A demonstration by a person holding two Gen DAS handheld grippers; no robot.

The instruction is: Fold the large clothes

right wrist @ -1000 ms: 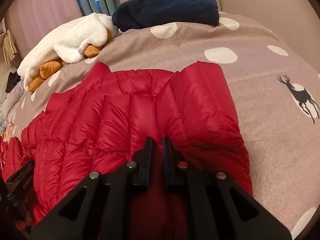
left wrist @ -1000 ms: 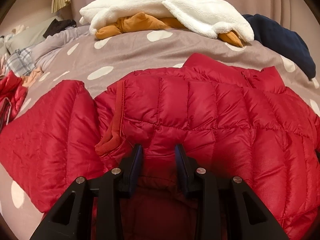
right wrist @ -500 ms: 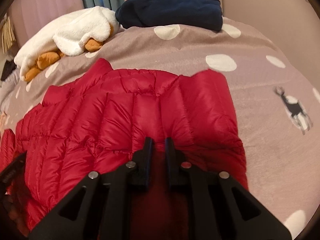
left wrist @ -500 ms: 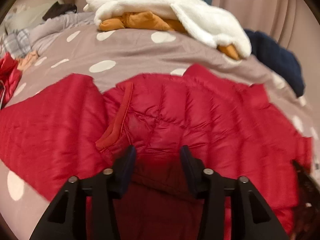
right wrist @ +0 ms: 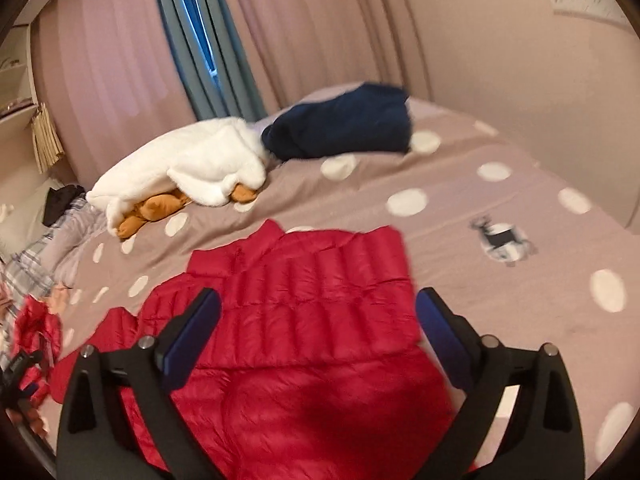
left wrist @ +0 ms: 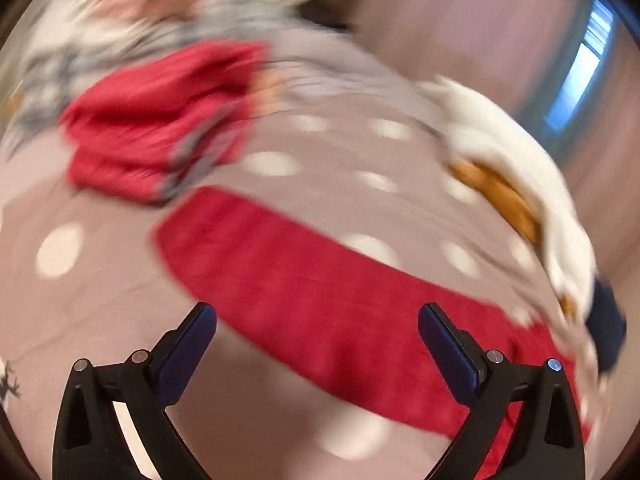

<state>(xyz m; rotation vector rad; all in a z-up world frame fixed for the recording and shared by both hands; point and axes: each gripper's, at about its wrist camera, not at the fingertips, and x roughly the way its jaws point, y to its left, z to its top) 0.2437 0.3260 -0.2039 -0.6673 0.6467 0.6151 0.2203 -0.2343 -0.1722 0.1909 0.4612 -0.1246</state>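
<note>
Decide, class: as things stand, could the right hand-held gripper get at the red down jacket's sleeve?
Probably yes. The right hand-held gripper is open above the red down jacket, and nothing covers its sleeve.

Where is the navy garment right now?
In the right wrist view, the navy garment lies at the bed's far side by the curtains, just right of the white fleece.

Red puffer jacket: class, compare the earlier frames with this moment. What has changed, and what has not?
Both tongs let go: the right tongs, shut on the red puffer jacket before, now gape and sit back from it. The left tongs opened wide too and swung left, blurring that view. The jacket, white fleece and navy garment stayed on the bed.
</note>
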